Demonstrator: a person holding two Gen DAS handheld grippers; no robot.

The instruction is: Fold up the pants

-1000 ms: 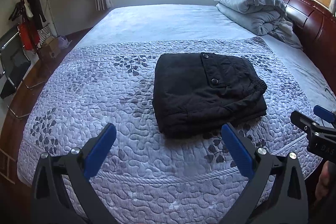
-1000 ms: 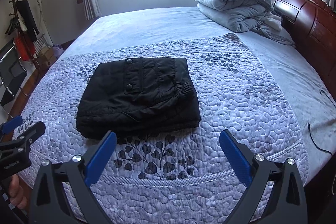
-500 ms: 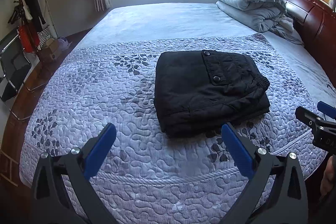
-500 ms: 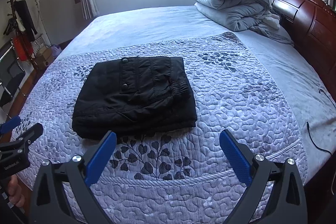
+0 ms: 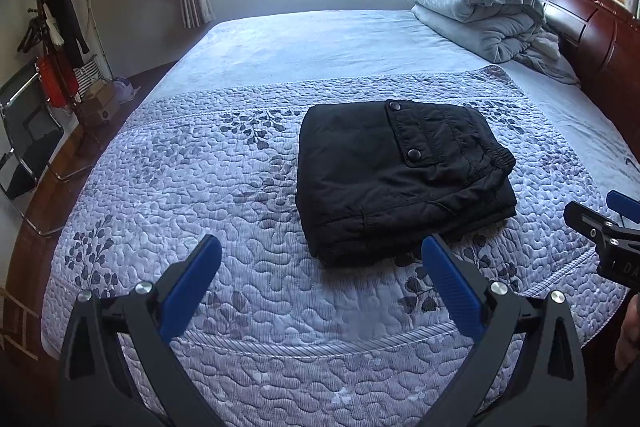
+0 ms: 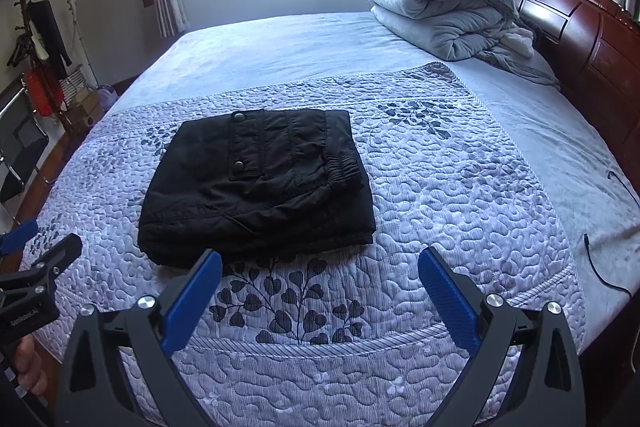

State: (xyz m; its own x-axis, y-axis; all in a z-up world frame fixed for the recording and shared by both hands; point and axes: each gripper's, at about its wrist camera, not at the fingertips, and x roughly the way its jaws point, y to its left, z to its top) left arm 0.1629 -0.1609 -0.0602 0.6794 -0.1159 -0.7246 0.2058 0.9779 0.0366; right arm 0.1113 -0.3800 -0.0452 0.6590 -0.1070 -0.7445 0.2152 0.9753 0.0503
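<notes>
Black pants [image 5: 400, 179] lie folded into a compact rectangle on the quilted purple bedspread [image 5: 200, 187], snap pocket flap on top, elastic waistband to the right. They also show in the right wrist view [image 6: 260, 187]. My left gripper [image 5: 320, 267] is open and empty, held above the bed's near edge, short of the pants. My right gripper [image 6: 320, 275] is open and empty, also near the front edge, just right of the pants. Each gripper shows at the edge of the other's view: the right one [image 5: 608, 223] and the left one [image 6: 40, 251].
A folded grey duvet [image 5: 472, 3] sits at the head of the bed by the dark wooden headboard [image 5: 592, 39]. A black cable [image 6: 600, 259] lies on the right of the bed. A folding chair [image 5: 24, 139] and coat rack [image 5: 52, 27] stand at left.
Both grippers have drawn back slightly from the bed, staying open. The pants have not moved.
</notes>
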